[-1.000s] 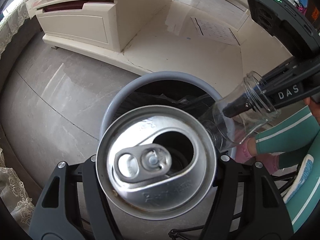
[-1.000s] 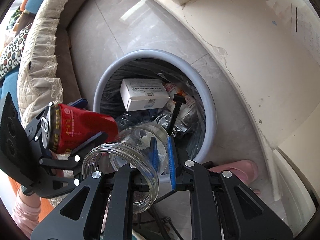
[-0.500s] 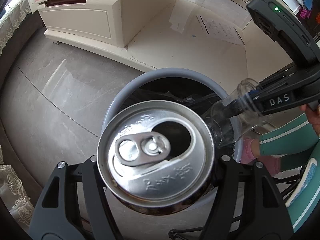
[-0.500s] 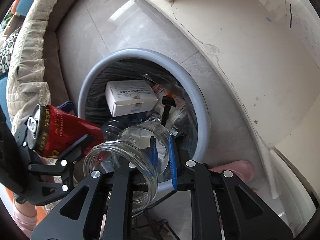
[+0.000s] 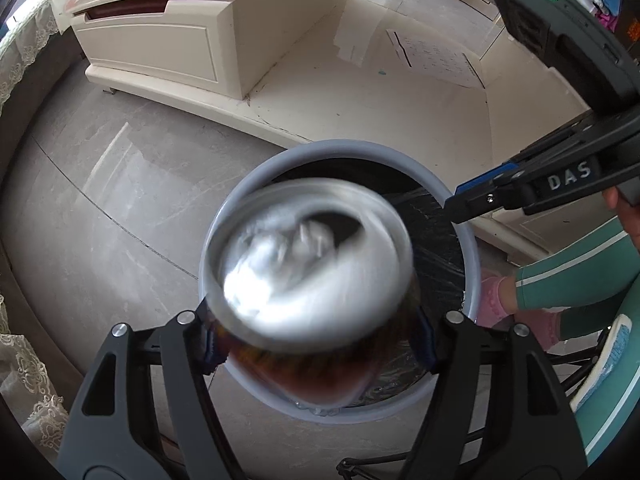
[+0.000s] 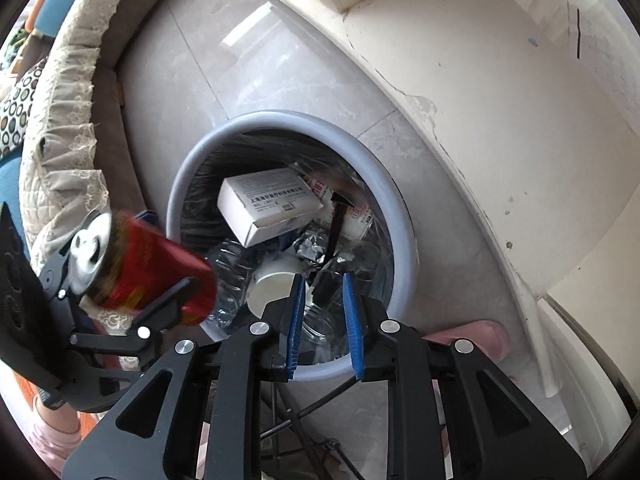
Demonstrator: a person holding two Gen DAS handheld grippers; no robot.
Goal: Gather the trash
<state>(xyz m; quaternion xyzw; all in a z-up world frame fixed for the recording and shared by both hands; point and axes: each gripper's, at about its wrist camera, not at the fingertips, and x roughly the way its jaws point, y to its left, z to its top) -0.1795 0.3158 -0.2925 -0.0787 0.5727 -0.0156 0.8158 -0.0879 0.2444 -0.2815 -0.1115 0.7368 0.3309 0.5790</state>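
A grey round trash bin (image 6: 400,216) with a black liner stands on the floor, holding a white box (image 6: 264,204), plastic bottles, wrappers and a glass jar (image 6: 320,328). My right gripper (image 6: 322,320) is open and empty just above the bin's near rim, the jar lying in the bin below it. A red drink can (image 6: 144,272) is blurred with motion between the spread fingers of my left gripper (image 5: 316,340), over the bin's edge (image 5: 248,184); its silver top (image 5: 308,264) fills the left wrist view. Whether the pads still touch the can I cannot tell.
A cream cabinet (image 5: 160,40) and raised cream platform (image 6: 500,60) lie beyond the bin. A lace-trimmed sofa cover (image 6: 68,120) is at the left. A person's teal-trousered leg (image 5: 572,280) and pink slipper (image 6: 476,340) are beside the bin.
My right gripper has opened and the glass jar has dropped into the bin. My left gripper's fingers have spread and the red can is blurred, moving toward the bin.
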